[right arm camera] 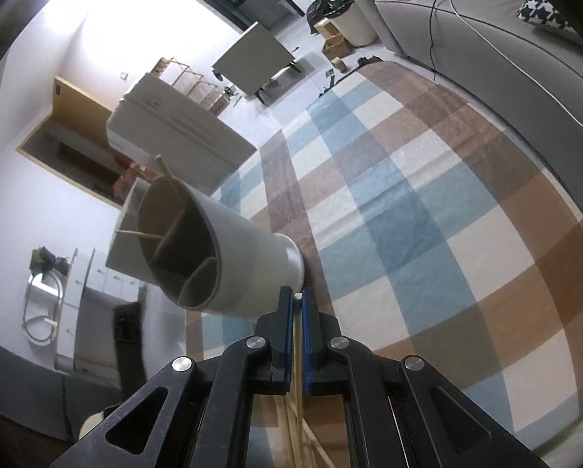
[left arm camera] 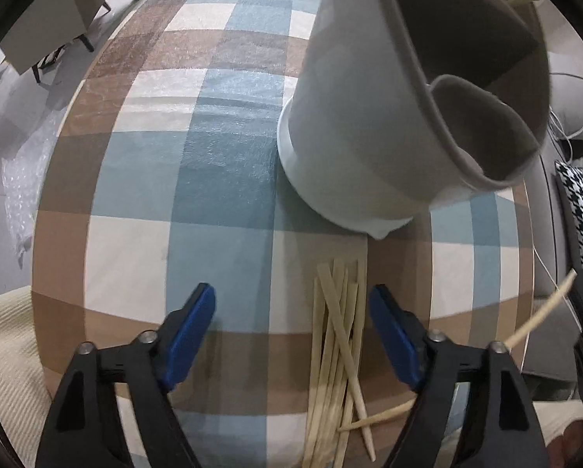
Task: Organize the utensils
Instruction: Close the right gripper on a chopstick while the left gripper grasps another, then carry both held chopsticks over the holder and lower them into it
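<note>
While two chopsticks [right arm camera: 163,210] lean in the holder [right arm camera: 229,257], the left tool [left arm camera: 291,308] gapes empty — the right tool [right arm camera: 297,296] clamps one chopstick [right arm camera: 298,351].

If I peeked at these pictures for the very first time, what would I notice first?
Probably the big white utensil holder with divided compartments, standing on the blue, brown and cream checked tablecloth. Next, the pile of wooden chopsticks lying just in front of it, under the open left gripper. The right gripper pinches a single chopstick near the holder.

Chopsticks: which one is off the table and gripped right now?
The single chopstick clamped in the right gripper; the rest lie loose in the pile on the tablecloth.
</note>
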`<state>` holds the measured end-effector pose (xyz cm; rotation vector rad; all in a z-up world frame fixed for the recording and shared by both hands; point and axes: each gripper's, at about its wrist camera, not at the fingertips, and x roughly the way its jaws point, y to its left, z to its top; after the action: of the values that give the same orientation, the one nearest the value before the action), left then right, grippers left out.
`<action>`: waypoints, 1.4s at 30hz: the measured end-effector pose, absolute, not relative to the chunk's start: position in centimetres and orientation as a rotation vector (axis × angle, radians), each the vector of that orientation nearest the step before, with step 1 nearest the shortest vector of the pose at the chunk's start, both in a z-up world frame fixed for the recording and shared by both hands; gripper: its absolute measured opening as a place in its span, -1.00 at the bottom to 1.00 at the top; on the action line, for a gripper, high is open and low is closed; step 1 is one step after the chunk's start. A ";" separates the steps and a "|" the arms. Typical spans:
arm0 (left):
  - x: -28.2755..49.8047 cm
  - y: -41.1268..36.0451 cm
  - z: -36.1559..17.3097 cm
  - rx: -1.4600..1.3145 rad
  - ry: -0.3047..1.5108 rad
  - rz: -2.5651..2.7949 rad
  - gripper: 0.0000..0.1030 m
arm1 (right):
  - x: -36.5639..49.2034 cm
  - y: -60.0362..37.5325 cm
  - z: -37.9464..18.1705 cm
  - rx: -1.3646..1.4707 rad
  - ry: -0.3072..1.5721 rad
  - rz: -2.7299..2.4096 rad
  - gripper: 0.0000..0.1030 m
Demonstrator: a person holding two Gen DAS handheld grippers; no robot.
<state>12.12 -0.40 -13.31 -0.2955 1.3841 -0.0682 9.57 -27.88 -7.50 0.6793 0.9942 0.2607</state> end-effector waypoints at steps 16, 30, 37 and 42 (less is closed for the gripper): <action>11.5 0.1 -14.0 -0.312 1.367 0.019 -0.97 | 9.6 -28.4 -6.1 0.664 0.954 0.286 -0.93; 7.4 2.6 -5.5 -0.405 1.094 -0.041 -1.00 | 7.8 -26.6 -3.2 0.548 0.879 0.322 -0.93; 6.4 1.0 0.1 -0.328 0.910 -0.117 -1.00 | 6.4 -24.7 -1.3 0.434 0.819 0.337 -0.94; 6.7 0.5 0.3 -0.286 0.856 -0.146 -1.00 | 5.9 -24.0 -0.8 0.407 0.806 0.340 -0.94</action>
<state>6.75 0.54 0.27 -0.2856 0.8555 -0.1460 5.89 -23.97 -0.78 0.4074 0.8063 0.3396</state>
